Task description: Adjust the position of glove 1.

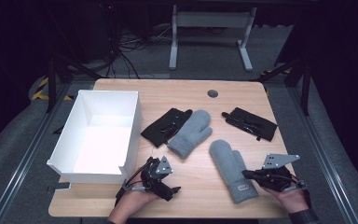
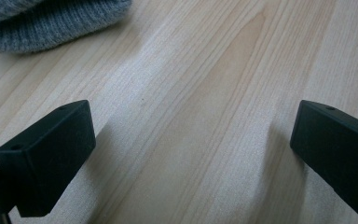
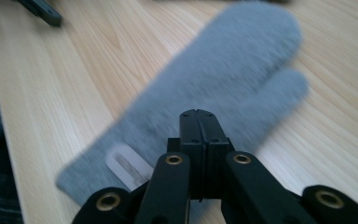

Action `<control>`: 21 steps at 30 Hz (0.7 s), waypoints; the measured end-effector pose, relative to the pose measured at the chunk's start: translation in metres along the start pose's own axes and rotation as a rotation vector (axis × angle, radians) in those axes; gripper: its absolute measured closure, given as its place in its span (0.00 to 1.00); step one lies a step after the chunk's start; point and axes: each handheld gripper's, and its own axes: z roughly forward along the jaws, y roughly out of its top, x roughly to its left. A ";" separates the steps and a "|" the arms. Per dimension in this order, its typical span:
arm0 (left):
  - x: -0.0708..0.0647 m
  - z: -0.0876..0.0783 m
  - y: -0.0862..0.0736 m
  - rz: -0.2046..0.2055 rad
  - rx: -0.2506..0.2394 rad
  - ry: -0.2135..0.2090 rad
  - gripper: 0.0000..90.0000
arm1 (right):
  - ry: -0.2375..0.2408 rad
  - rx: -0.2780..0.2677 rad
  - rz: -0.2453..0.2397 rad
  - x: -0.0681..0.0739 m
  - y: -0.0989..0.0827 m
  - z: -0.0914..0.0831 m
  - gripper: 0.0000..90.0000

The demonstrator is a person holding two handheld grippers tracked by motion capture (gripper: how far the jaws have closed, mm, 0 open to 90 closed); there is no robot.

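Two grey mittens lie on the wooden table [image 1: 200, 196]. The near mitten [image 1: 230, 168] has a white label by its cuff and fills the middle of the right gripper view [image 3: 223, 79]. My right gripper [image 1: 247, 174] [image 3: 199, 116] is shut, jaws pressed flat together, with its tip at the mitten's cuff side; I see no cloth between them. The far mitten [image 1: 191, 133] lies partly over a black glove [image 1: 165, 126], and its edge shows in the left gripper view [image 2: 51, 21]. My left gripper [image 1: 168, 179] [image 2: 193, 126] stands wide open over bare wood, holding nothing.
An open white box [image 1: 133, 135] takes up the table's left side, close to my left gripper. A second black glove [image 1: 251, 122] lies at the right rear. A round cable hole [image 1: 212, 93] sits near the far edge. Bare wood lies between the two grippers.
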 end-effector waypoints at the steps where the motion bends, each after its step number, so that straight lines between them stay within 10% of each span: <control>1: 0.000 0.000 0.000 0.000 0.000 0.000 0.00 | -0.007 0.011 0.007 -0.003 -0.005 -0.002 1.00; 21: 0.000 0.000 0.000 0.000 0.000 0.000 0.00 | 0.022 0.109 0.015 -0.007 -0.032 -0.003 1.00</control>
